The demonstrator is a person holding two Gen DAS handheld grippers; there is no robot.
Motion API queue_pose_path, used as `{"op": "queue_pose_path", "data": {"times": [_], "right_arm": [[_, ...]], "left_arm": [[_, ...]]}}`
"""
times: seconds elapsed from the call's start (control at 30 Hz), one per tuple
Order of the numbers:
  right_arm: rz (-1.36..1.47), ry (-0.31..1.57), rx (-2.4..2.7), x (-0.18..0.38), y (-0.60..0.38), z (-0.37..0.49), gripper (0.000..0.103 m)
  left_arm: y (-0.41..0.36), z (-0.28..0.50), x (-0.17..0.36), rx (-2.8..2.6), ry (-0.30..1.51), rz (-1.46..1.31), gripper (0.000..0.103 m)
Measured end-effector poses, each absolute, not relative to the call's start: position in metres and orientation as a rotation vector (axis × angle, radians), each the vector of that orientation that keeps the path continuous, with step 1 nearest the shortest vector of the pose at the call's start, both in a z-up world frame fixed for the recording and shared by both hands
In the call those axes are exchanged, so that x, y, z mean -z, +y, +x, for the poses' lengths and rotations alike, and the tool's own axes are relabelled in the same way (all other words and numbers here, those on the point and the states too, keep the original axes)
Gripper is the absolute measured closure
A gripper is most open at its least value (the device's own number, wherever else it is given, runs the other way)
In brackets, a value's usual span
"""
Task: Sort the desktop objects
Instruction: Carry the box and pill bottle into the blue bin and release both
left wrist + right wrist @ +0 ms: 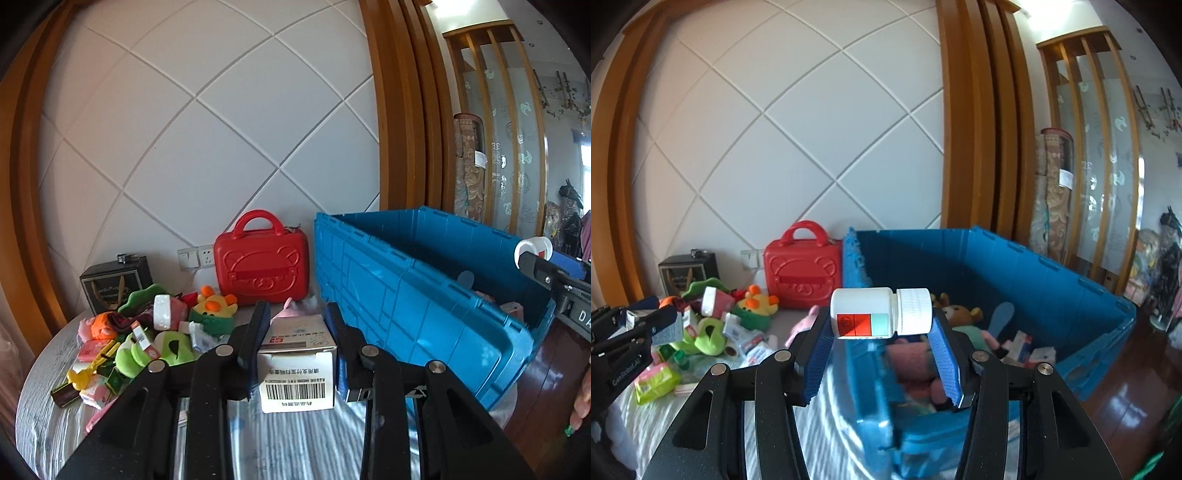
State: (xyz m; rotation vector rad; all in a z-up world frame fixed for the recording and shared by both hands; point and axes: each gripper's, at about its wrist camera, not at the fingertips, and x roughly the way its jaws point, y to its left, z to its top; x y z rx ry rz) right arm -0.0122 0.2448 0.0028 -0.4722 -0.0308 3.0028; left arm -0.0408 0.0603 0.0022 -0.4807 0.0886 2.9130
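Sorting is partway done, judging by how things lie. At the lower left of both views a heap of unsorted items covers the striped worktop: plush toys, small packets and boxes, with a dark gift bag behind them. Right of the heap, a red case stands against the wall. At the lower centre of the left wrist view, the left claw is narrowed onto a white medicine box, barcode end facing the camera, both pads pressed to its sides. In the right wrist view's centre, the right claw stands somewhat wider, gripping a white pill bottle lying crosswise, cap to the right. Farther right sits the blue crate, which already holds a teddy bear, a pink plush and several cartons. Both held items look bound for that crate, with much of the heap left to clear.
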Motion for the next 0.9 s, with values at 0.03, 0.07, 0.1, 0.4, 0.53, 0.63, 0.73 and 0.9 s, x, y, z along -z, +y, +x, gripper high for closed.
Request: {"op": "queue_pose_path", "data": {"times": [0.03, 0.07, 0.1, 0.4, 0.53, 0.63, 0.73, 0.9], "right_arm": [[-0.461, -0.036, -2.996, -0.005, 0.259, -0.015, 0.053], [-0.452, -0.039, -2.989, -0.007, 0.277, -0.017, 0.053], [-0.445, -0.039, -2.988, -0.009, 0.294, -0.02, 0.053], [-0.513, -0.153, -2.983, -0.008, 0.438, -0.058, 0.053], [-0.583, -0.142, -2.98, 0.004, 0.481, -0.07, 0.052], [-0.628, -0.117, -2.987, 0.017, 0.505, -0.075, 0.052], [-0.677, -0.089, -3.004, 0.028, 0.521, -0.08, 0.052], [-0.719, -0.071, -3.039, 0.039, 0.535, -0.087, 0.053]], "left_arm": [[0.078, -0.044, -0.008, -2.907, 0.082, -0.456, 0.073], [0.098, -0.047, -0.014, -2.901, 0.076, -0.428, 0.073], [0.117, -0.049, -0.02, -2.899, 0.069, -0.403, 0.073], [0.279, -0.07, -0.041, -2.849, 0.031, -0.494, 0.073], [0.326, -0.082, -0.02, -2.806, 0.053, -0.673, 0.073], [0.347, -0.091, -0.004, -2.801, 0.074, -0.766, 0.073], [0.359, -0.093, 0.006, -2.811, 0.089, -0.826, 0.073], [0.365, -0.093, 0.014, -2.836, 0.092, -0.882, 0.073]]}}
